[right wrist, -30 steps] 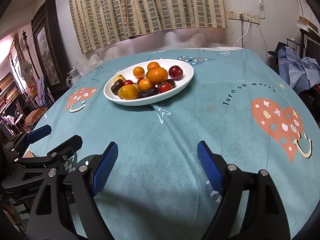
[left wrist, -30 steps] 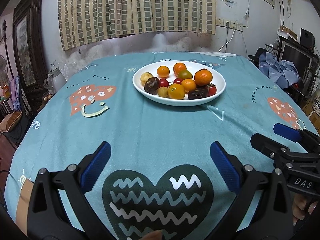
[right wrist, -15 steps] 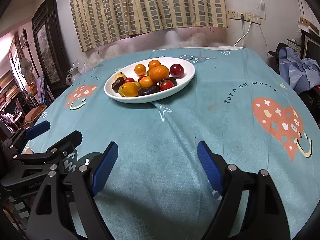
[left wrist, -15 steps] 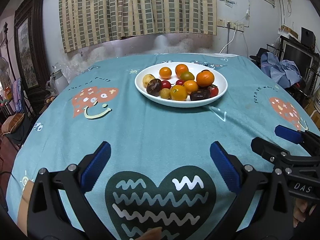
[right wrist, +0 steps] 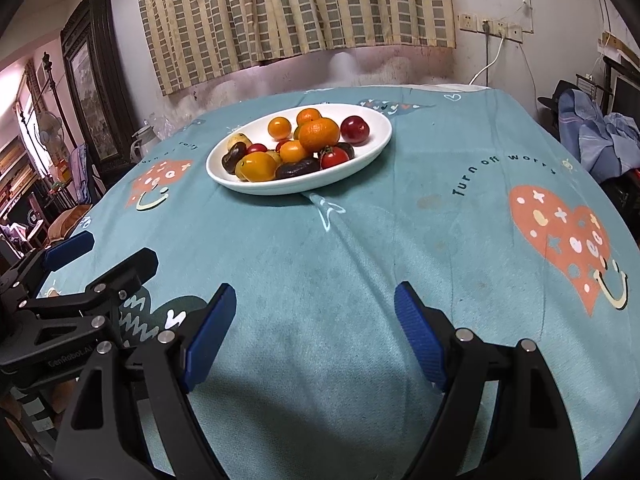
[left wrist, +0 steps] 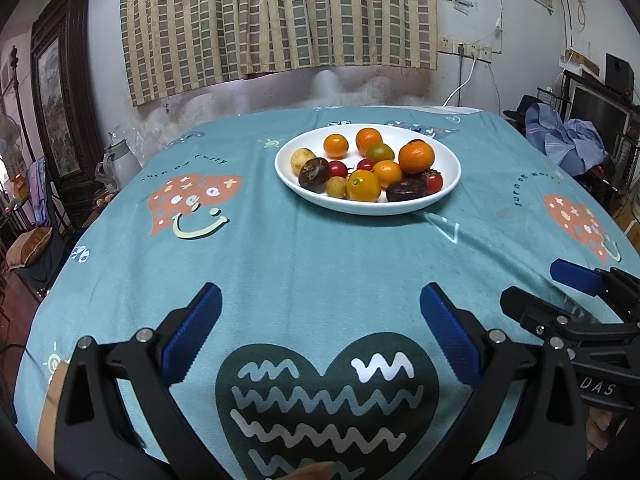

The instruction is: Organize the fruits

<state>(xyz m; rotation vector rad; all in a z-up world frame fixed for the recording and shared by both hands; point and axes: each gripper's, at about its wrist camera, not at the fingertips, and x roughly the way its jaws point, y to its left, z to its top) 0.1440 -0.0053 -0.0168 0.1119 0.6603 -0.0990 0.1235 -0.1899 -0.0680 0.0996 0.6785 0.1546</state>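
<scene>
A white oval plate (left wrist: 450, 162) (right wrist: 380, 136) sits at the far middle of the round table. It holds several fruits: oranges (left wrist: 416, 157) (right wrist: 319, 134), a yellow fruit (left wrist: 363, 186) (right wrist: 259, 166), dark plums (left wrist: 314, 169), cherry tomatoes (left wrist: 434, 181) and a red plum (right wrist: 354, 129). My left gripper (left wrist: 320, 322) is open and empty, low over the near table edge. My right gripper (right wrist: 315, 320) is open and empty, beside it to the right. Each gripper shows in the other's view, the right one (left wrist: 576, 292) and the left one (right wrist: 92, 256).
The table wears a teal cloth (left wrist: 280, 248) with heart prints. A white kettle (left wrist: 120, 160) stands off the far left edge. A dark framed cabinet (left wrist: 60, 92) is at the left, blue clothes (left wrist: 568, 140) and shelves at the right, a curtain behind.
Both grippers have drawn back and risen slightly, so the plate sits a bit lower and farther in view. Both stay open and empty.
</scene>
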